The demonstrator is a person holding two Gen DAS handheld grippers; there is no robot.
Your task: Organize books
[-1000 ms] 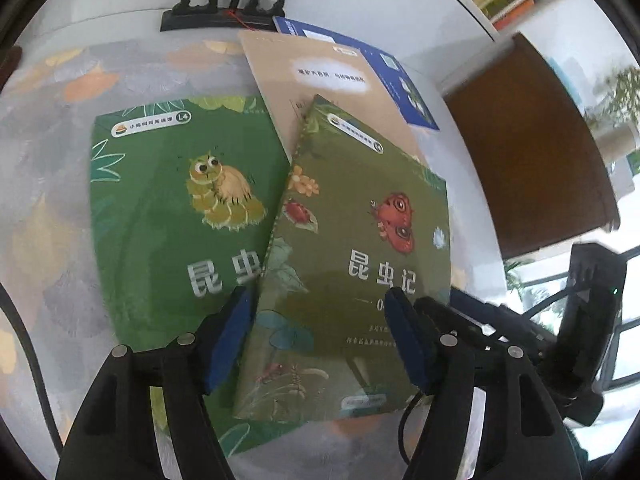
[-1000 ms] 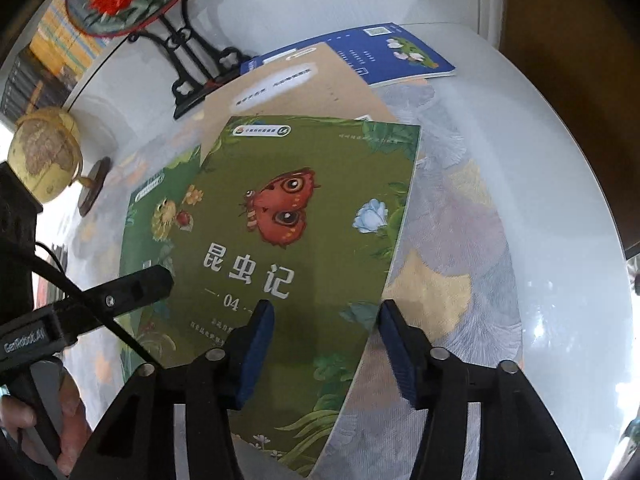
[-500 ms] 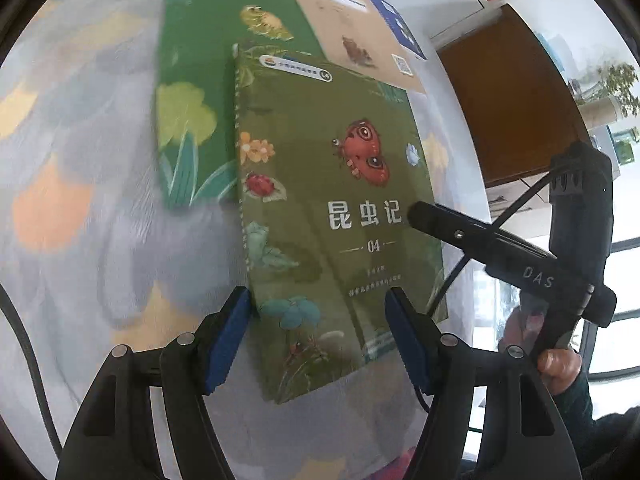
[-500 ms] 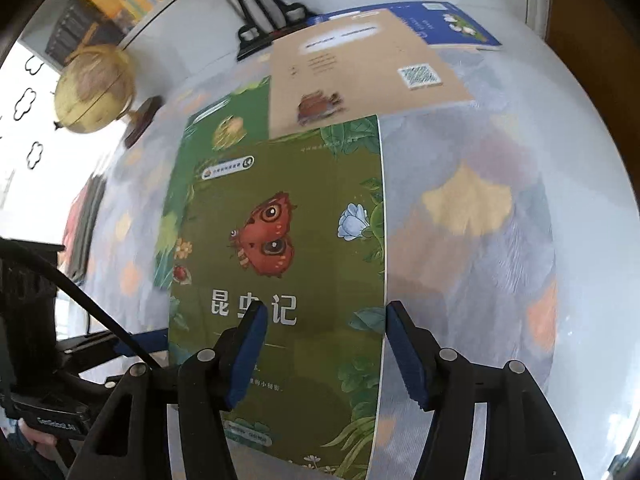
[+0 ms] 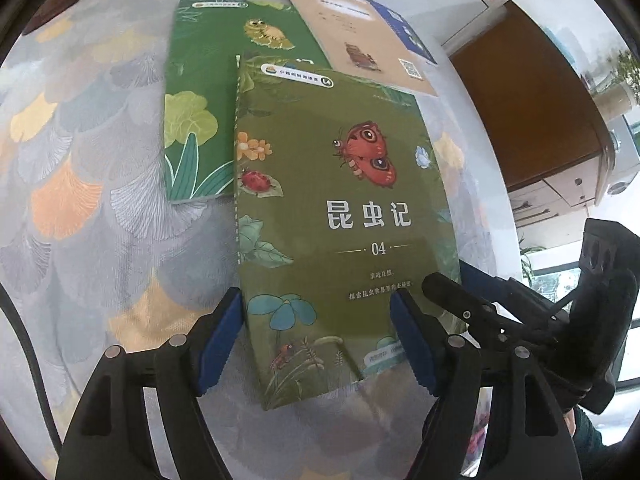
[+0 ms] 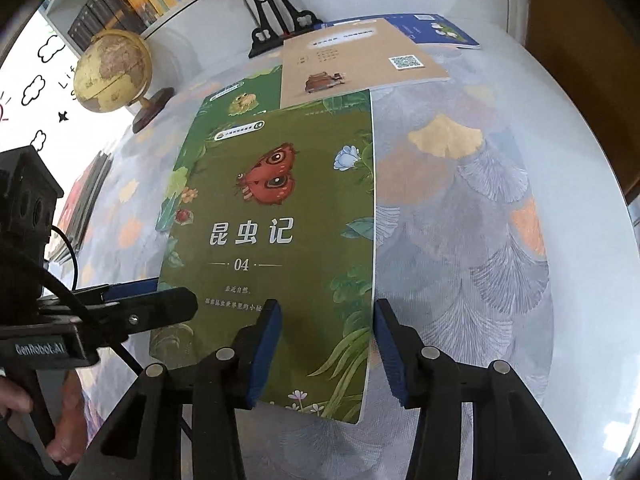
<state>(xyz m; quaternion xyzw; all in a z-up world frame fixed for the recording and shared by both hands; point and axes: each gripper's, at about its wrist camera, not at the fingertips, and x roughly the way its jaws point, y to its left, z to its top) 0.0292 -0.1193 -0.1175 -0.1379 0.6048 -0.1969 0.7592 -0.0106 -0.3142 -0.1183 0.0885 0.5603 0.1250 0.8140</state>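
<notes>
Leaf-patterned tablecloth [image 5: 100,184], butterfly book [image 5: 340,208], left gripper [image 5: 316,340] opening, right gripper [image 6: 326,354] closing, globe [image 6: 114,70] right-view only.

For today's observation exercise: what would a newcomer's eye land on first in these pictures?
The olive book with the red butterfly fills the middle, lying on the leaf-patterned tablecloth. It overlaps a brighter green book, with a tan book behind. To the far left stands a globe.
</notes>
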